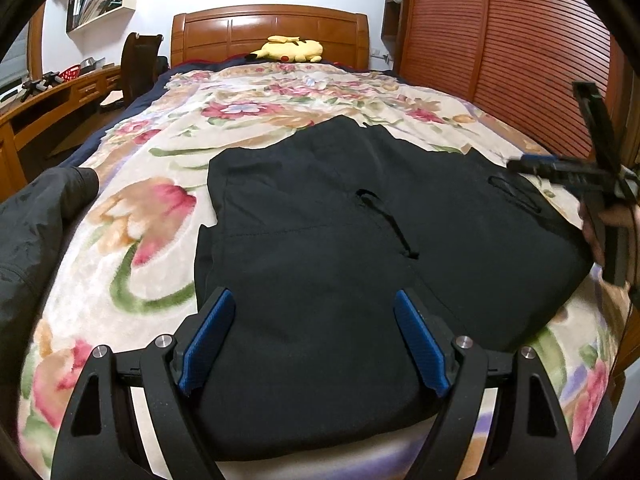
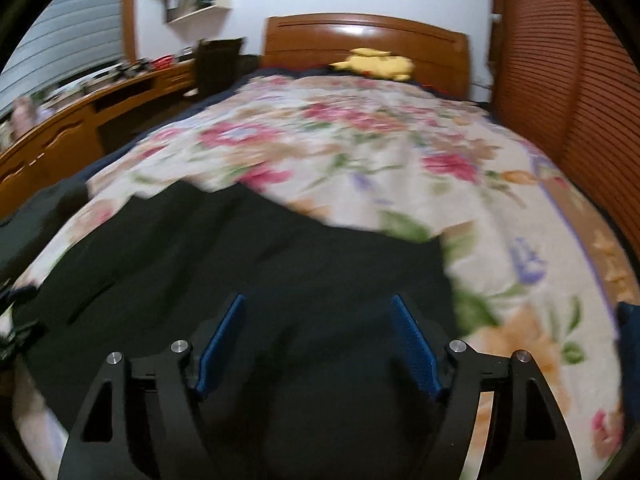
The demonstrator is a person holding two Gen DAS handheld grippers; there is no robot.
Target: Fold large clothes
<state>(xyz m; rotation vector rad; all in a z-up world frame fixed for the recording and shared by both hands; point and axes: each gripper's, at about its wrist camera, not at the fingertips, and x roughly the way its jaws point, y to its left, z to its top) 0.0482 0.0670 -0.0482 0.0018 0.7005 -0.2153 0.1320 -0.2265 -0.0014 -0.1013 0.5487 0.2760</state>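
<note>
The black drawstring fabric garment [image 1: 360,248] lies partly folded on the floral-blanket bed [image 1: 132,216]. Left hand-held gripper [image 1: 314,344] and right hand-held gripper [image 2: 318,348] both gape wide, holding nothing. Risk I'd guess: a careless pinch grabs one slippery layer and drags the fold crooked.

A: Where's the free room?

B: Floral blanket [image 1: 248,128] is bare between the black garment [image 1: 360,220] and the headboard [image 1: 268,32]; only the yellow plush toy [image 1: 290,50] lies up there. There is also a bare strip left of the garment.

A: Obstacles?

B: Slatted wardrobe [image 1: 500,60] is tight against the bed's right edge. The right gripper [image 1: 576,176] hangs over the garment's right corner. A dark jacket [image 1: 36,220] is at the left edge, with the desk [image 1: 48,100] and chair [image 1: 138,64] beyond it.
</note>
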